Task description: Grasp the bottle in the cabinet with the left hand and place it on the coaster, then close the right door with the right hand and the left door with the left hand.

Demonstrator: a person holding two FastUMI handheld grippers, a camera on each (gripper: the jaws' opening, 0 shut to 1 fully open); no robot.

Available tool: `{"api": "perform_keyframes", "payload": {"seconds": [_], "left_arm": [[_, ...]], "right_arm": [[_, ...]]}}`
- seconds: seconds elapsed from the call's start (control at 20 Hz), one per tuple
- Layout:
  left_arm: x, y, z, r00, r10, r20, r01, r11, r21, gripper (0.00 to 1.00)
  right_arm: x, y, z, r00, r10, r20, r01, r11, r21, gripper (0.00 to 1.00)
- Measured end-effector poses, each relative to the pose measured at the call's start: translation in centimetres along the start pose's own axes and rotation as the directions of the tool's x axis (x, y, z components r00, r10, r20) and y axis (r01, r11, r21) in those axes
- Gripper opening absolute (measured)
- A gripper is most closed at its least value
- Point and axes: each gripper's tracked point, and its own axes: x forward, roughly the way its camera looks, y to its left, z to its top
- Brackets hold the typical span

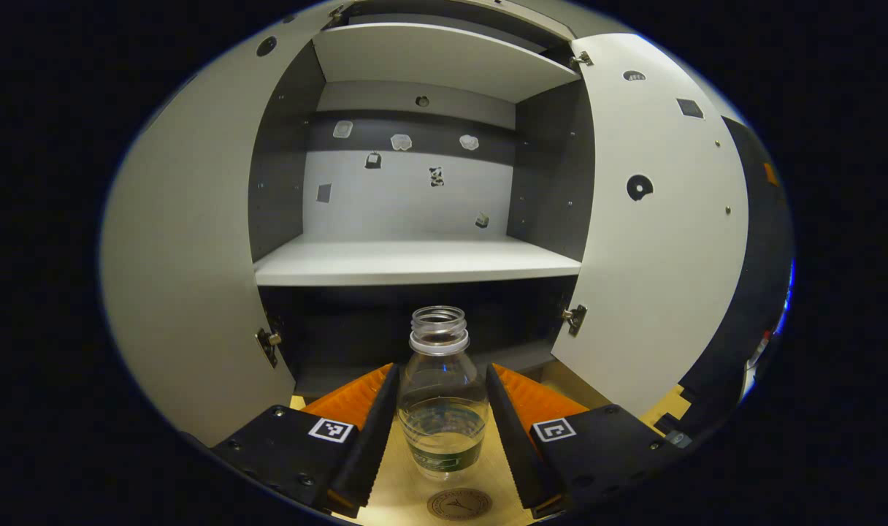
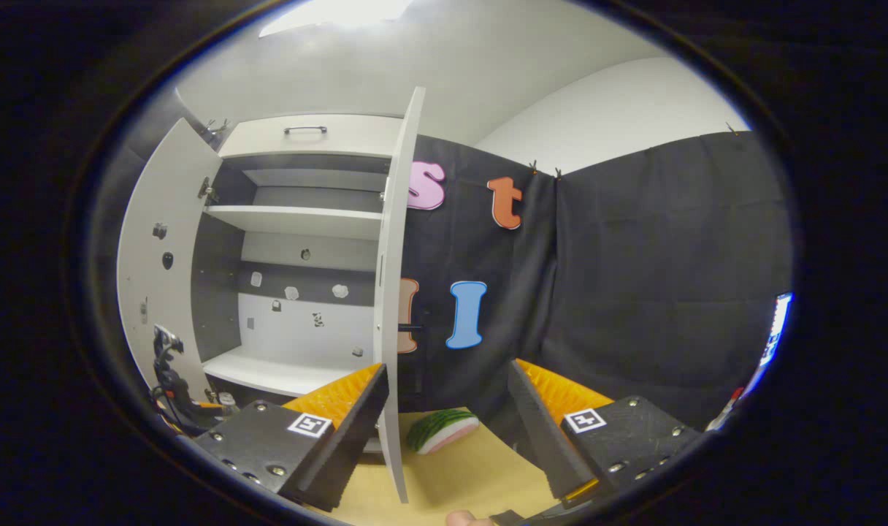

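A clear, capless bottle (image 1: 442, 409) holding a little water stands upright between the fingers of my left gripper (image 1: 442, 372). Both pads press its sides, so the gripper is shut on it. A round brown coaster (image 1: 458, 504) lies on the wooden table just in front of the bottle's base. I cannot tell whether the base touches the table. Behind the bottle the cabinet stands with its left door (image 1: 188, 256) and right door (image 1: 656, 219) swung wide. My right gripper (image 2: 448, 380) is open and holds nothing. It faces the thin edge of the right door (image 2: 389, 292).
The white middle shelf (image 1: 415, 259) is bare, and several small tags are stuck on the back wall. A watermelon-slice toy (image 2: 440, 431) lies on the table (image 2: 458, 475) beyond the right gripper. Black cloth walls the booth on the right.
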Motion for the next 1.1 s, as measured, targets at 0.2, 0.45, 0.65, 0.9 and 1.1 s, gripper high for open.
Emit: {"api": "perform_keyframes", "payload": {"seconds": [0.2,0.45,0.65,0.9,1.1], "left_arm": [[0.7,0.0,-4.8,0.997,-0.006,-0.08,0.003,0.999,-0.037,0.75],[1.1,0.1,-8.6,0.989,-0.005,-0.146,-0.011,0.994,-0.109,0.75],[0.9,0.0,-10.3,0.986,-0.003,-0.169,-0.016,0.993,-0.115,0.75],[0.1,-0.2,-12.0,0.981,-0.002,-0.192,-0.013,0.997,-0.076,0.75],[-0.3,-0.5,-11.8,0.99,-0.005,-0.143,-0.003,0.999,-0.054,0.75]], "right_arm": [[-0.9,-1.4,-0.3,0.999,-0.038,-0.006,0.038,0.999,-0.01,0.96],[-0.8,-2.6,-0.7,0.997,-0.075,-0.022,0.075,0.997,-0.02,0.96],[-1.4,-2.5,-0.8,0.997,-0.08,-0.025,0.079,0.996,-0.03,1.0],[-1.4,-2.4,-1.2,0.997,-0.077,-0.032,0.076,0.996,-0.038,1.0],[-1.3,-2.4,-1.1,0.997,-0.076,-0.034,0.074,0.996,-0.039,1.0]]}}
